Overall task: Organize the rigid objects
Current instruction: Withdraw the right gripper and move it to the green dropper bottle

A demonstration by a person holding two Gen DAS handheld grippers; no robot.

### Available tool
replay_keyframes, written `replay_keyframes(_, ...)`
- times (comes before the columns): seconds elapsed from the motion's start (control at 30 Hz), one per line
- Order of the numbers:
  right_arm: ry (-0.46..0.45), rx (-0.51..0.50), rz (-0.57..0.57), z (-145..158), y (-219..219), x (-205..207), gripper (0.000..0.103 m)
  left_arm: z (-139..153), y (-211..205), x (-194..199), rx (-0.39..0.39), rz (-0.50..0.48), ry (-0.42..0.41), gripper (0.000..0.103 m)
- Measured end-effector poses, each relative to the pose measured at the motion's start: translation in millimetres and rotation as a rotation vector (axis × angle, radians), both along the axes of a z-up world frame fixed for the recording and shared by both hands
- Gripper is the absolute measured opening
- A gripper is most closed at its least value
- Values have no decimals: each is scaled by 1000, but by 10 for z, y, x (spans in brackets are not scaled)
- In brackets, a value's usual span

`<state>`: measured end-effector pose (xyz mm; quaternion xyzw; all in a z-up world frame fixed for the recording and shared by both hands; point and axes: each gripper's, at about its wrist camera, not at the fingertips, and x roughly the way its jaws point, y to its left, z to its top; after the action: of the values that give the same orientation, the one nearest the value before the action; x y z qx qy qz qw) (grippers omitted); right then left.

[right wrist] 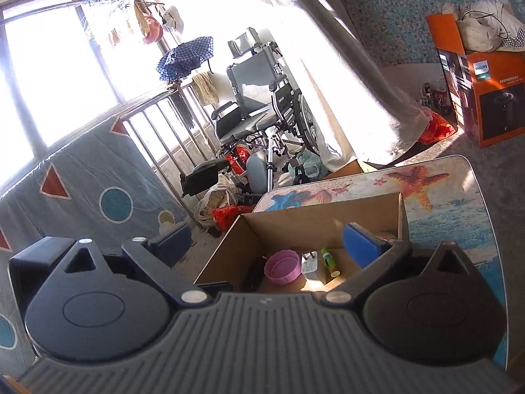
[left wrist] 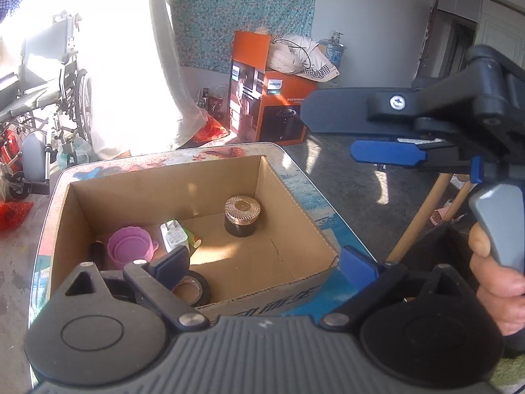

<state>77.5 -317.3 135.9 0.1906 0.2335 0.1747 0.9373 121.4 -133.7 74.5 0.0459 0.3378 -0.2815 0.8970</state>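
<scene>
An open cardboard box (left wrist: 154, 190) stands on a table (left wrist: 308, 193) printed with a sea scene. Inside it lie a dark jar with a rose-gold lid (left wrist: 241, 215), a pink cup (left wrist: 129, 246), a white charger plug (left wrist: 174, 234), a green tube (left wrist: 193, 234) and a black tape roll (left wrist: 193, 290). My left gripper (left wrist: 264, 267) hangs open over the box's near edge, nothing between its fingers. My right gripper (left wrist: 328, 133) is open in the air right of the box, held by a hand (left wrist: 492, 262). The right wrist view shows my right gripper (right wrist: 265, 243) open and empty above the box (right wrist: 295, 223), with the cup (right wrist: 283, 266), plug (right wrist: 310, 264) and tube (right wrist: 329, 261) below.
A wheelchair (right wrist: 259, 111) stands by the bright window beyond the table. An orange appliance carton (left wrist: 269, 105) with bedding on top sits on the floor behind. A bed with a patterned cover (right wrist: 82, 190) is at the left. Wooden legs (left wrist: 423, 210) stand right of the table.
</scene>
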Motion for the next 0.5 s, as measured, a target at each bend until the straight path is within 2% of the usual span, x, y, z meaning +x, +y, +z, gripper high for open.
replay_keyframes(0.13,-21,1,-21,-59,91,-366,100,-21,251,-348,6,-11,-53,99)
replay_keyframes(0.27,-1,35,-6,-237,184,-620,101,-151,477,-647,54,32,-120,100)
replay_keyframes(0.5,116,45,67,-641,504,-504,101,-538,743,-773,57,117,-61,100)
